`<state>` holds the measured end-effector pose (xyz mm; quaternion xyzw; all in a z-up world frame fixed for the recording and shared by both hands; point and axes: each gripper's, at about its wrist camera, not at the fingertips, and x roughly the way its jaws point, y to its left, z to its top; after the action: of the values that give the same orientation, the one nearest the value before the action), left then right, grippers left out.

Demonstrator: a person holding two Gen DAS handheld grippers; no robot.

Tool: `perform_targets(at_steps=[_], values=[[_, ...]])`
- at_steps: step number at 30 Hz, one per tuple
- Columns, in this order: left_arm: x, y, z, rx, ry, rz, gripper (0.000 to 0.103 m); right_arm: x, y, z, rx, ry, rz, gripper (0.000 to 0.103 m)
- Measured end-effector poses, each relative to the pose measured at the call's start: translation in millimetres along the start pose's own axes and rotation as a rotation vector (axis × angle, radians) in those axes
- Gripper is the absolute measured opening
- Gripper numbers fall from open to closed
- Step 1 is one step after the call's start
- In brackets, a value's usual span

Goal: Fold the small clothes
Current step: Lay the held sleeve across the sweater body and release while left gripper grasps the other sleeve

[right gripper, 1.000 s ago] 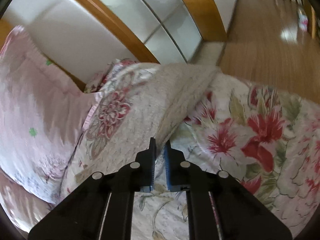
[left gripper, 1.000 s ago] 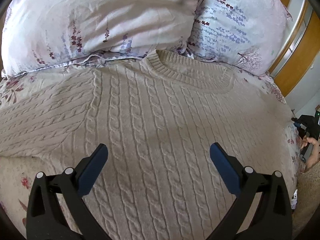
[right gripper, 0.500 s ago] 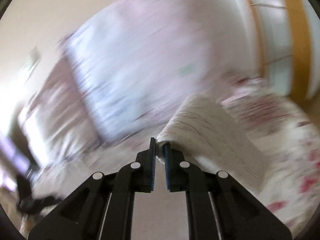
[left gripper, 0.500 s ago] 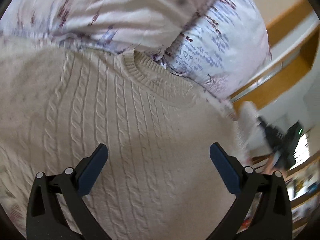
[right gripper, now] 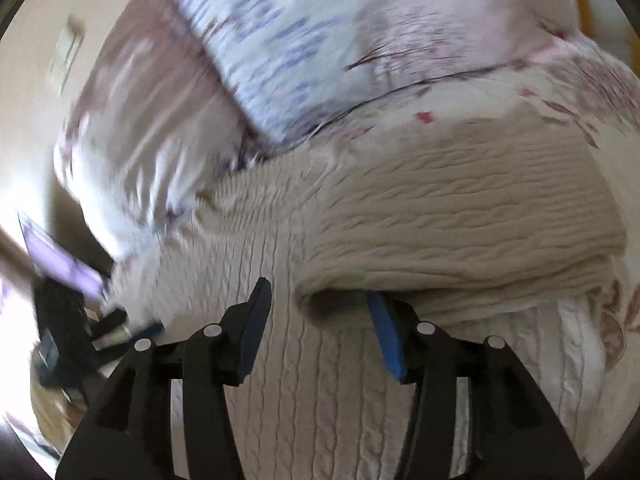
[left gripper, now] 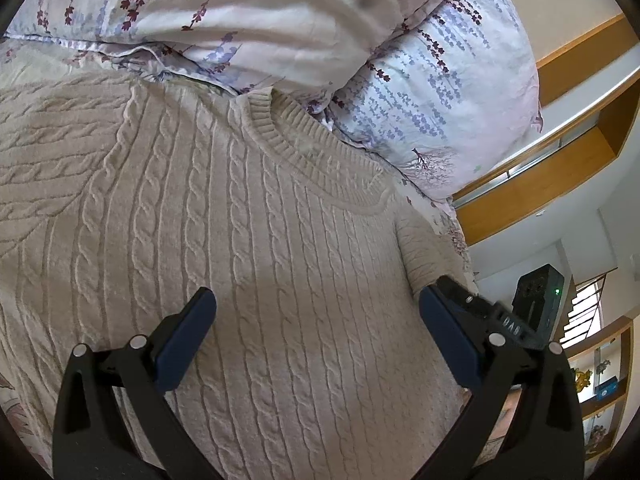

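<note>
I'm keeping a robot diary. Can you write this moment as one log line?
step: sleeve folded over | cable-knit sweater: on bed | left gripper: open, empty | right gripper: opening, letting sleeve go

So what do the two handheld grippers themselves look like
Both match: the left gripper and right gripper have matte black plastic linkage arms with round silver pivot pins and flat dark blue pads on the fingers. No cables, sleeves or hands show. In the left wrist view, white lettering marks the other gripper, too small to read.

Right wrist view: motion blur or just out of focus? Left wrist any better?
Right wrist view: smeared in streaks across the pillows and the left edge, so motion blur; the sweater and right gripper stay fairly crisp. Left wrist view: sharp, cable knit on the sweater legible, strong fisheye bending at the edges.
</note>
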<state>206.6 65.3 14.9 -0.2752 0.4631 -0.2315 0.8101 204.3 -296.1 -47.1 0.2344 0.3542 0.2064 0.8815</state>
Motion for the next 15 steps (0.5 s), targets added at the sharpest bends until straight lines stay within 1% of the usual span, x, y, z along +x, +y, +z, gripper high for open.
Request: perform_targets(at_steps=[2, 3, 4, 5, 6, 7, 8, 9, 11, 12, 13, 14, 15], values=[[-1, 3, 0, -0.014, 0.003, -0.010, 0.100, -3, -13, 7, 0.087, -0.025, -0.007, 0.052], [-2, 4, 0, -0.022, 0.002, -0.012, 0.099, -7, -24, 10, 0.136, -0.043, -0.035, 0.052], [-4, 7, 0, -0.027, -0.001, -0.012, 0.095, -8, -29, 12, 0.165, -0.053, -0.053, 0.051], [-5, 8, 0, -0.030, -0.001, -0.010, 0.094, -9, -33, 14, 0.189, -0.065, -0.076, 0.049], [-7, 9, 0, -0.032, -0.002, -0.008, 0.094, -12, -35, 16, 0.202, -0.095, -0.119, 0.043], [-9, 10, 0, -0.037, -0.007, -0.007, 0.094, -14, -33, 19, 0.194, -0.114, -0.152, 0.029], [-12, 11, 0, -0.041, -0.013, -0.006, 0.094, -12, -29, 22, 0.169, -0.133, -0.197, 0.020], [-15, 13, 1, -0.047, -0.021, -0.008, 0.094, -14, -17, 27, 0.105, -0.168, -0.254, 0.019], [-19, 15, 2, -0.058, -0.036, -0.017, 0.094, -18, 9, 32, -0.008, -0.230, -0.298, 0.013], [-21, 16, 3, -0.066, -0.043, -0.025, 0.094, -20, 32, 32, -0.087, -0.260, -0.286, 0.012], [-24, 18, 4, -0.078, -0.053, -0.040, 0.094, -21, 51, 31, -0.146, -0.268, -0.243, 0.012], [-26, 20, 4, -0.089, -0.061, -0.052, 0.094, -20, 69, 28, -0.201, -0.254, -0.185, 0.012], [-27, 22, 5, -0.104, -0.068, -0.067, 0.094, -11, 93, 22, -0.283, -0.179, -0.078, 0.012]])
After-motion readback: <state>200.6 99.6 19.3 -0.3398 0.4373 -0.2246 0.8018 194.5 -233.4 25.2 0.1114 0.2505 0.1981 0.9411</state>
